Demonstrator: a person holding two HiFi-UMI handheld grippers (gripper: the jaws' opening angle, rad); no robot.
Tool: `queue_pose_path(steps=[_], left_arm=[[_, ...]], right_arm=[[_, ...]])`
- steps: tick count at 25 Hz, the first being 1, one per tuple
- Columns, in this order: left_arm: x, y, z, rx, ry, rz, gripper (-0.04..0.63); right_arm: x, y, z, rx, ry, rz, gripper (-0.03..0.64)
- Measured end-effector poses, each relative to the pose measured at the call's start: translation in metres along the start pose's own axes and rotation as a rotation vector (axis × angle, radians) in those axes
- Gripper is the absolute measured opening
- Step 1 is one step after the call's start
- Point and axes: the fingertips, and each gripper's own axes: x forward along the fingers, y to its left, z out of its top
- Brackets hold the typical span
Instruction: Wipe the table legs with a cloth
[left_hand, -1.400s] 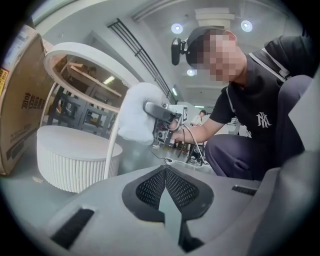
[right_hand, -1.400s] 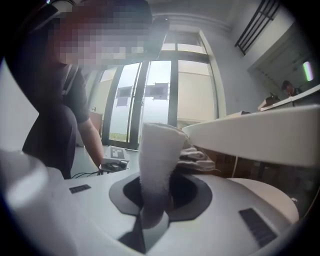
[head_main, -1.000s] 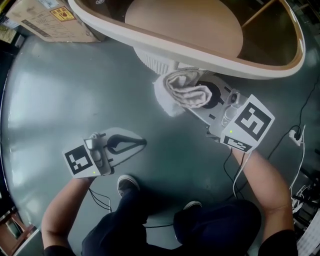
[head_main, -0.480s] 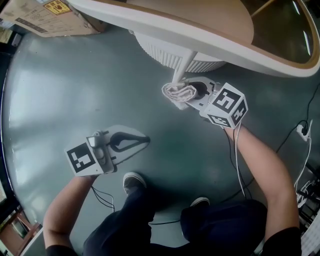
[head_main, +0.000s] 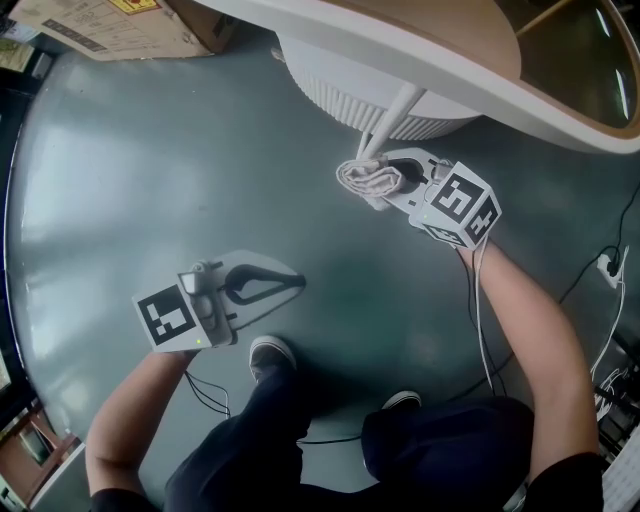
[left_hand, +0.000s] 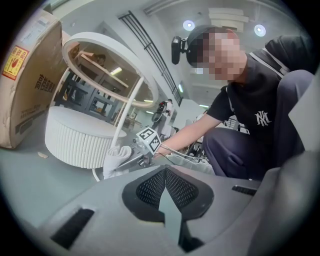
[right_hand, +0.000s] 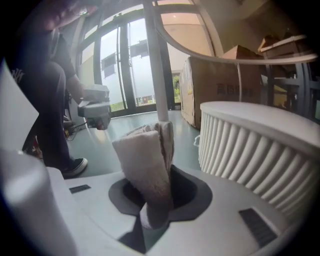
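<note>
A thin white table leg (head_main: 392, 118) slants from the white-rimmed table (head_main: 420, 55) down to the floor beside a ribbed white round base (head_main: 350, 95). My right gripper (head_main: 388, 180) is shut on a bunched pale cloth (head_main: 366, 177), which touches the leg's lower end. In the right gripper view the cloth (right_hand: 149, 165) stands up between the jaws, right in front of the leg (right_hand: 155, 65). My left gripper (head_main: 293, 281) hangs low over the floor, well to the left, shut with nothing in it. Its pads meet in the left gripper view (left_hand: 165, 172), which shows the cloth (left_hand: 116, 157) at the leg (left_hand: 128, 109).
A cardboard box (head_main: 95, 30) lies at the back left on the grey-green floor (head_main: 120, 170). The person's shoes (head_main: 270, 352) and knees sit between the two arms. Cables and a plug (head_main: 603, 265) trail at the right. The ribbed base (right_hand: 257, 150) is close on the right gripper's right.
The right gripper has carried the cloth from under the table edge to the thin leg's lower end. The left gripper has hardly moved.
</note>
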Motion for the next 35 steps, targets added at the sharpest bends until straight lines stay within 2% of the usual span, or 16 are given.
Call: queue_pose_path(steps=[3, 5, 8, 11, 17, 20, 22, 24, 28, 35], left_arm=[[-0.002, -0.004, -0.002, 0.01, 0.01, 0.001, 0.006], [-0.002, -0.007, -0.003, 0.007, 0.013, 0.007, 0.006], [-0.003, -0.009, -0.001, 0.012, 0.013, 0.011, 0.006], [-0.002, -0.009, 0.005, 0.025, 0.007, 0.011, 0.006], [0.008, 0.003, 0.036, 0.049, -0.051, 0.029, 0.006], [0.018, 0.001, 0.054, 0.086, -0.064, 0.002, 0.006], [0.02, 0.0, 0.06, 0.1, -0.064, -0.011, 0.006], [0.018, 0.0, 0.059, 0.106, -0.06, -0.018, 0.006], [0.014, 0.003, 0.038, 0.075, -0.039, -0.011, 0.006], [0.0, 0.007, 0.016, 0.023, -0.033, 0.024, 0.006]], right_arm=[[0.019, -0.005, -0.033, -0.024, 0.135, -0.003, 0.075], [0.03, -0.008, -0.055, 0.004, 0.222, -0.009, 0.075], [0.03, -0.006, -0.063, 0.059, 0.268, -0.021, 0.075], [-0.004, 0.001, -0.032, 0.058, 0.157, -0.03, 0.075], [-0.113, -0.009, 0.106, 0.039, -0.272, -0.142, 0.075], [-0.147, -0.016, 0.168, -0.027, -0.437, -0.225, 0.075], [-0.154, -0.014, 0.198, -0.089, -0.513, -0.256, 0.075], [-0.147, -0.008, 0.21, -0.16, -0.539, -0.246, 0.075], [-0.126, 0.005, 0.203, -0.277, -0.499, -0.197, 0.075], [-0.125, 0.007, 0.197, -0.283, -0.576, -0.127, 0.074]])
